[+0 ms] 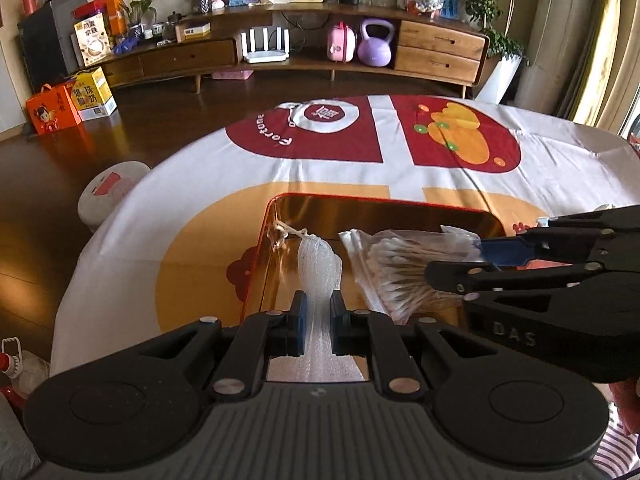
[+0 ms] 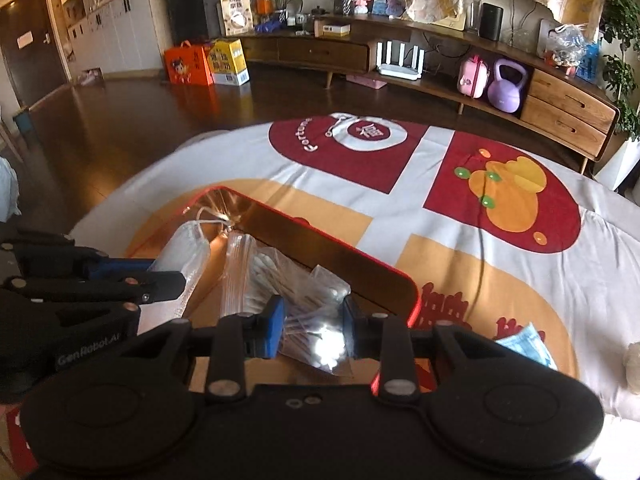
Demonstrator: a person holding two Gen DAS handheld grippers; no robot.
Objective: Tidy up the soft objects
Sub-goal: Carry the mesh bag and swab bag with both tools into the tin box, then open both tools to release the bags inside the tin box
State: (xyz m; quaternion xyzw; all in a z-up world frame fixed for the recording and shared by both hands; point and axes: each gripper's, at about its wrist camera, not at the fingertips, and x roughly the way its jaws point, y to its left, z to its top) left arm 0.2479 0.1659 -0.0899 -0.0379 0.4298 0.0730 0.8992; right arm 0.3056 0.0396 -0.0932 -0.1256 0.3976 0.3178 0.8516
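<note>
At the bottom centre, the left tongs (image 1: 319,320) pinch a white mesh pouch (image 1: 320,268) and the right tongs (image 2: 314,326) grip a clear bag of cotton swabs (image 2: 280,280), both inside an orange-walled box (image 1: 264,264) on the patterned counter (image 1: 540,160).

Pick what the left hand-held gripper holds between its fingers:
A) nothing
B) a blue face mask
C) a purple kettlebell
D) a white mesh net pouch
D: the left hand-held gripper is closed on the white mesh net pouch, inside the orange box.
</note>
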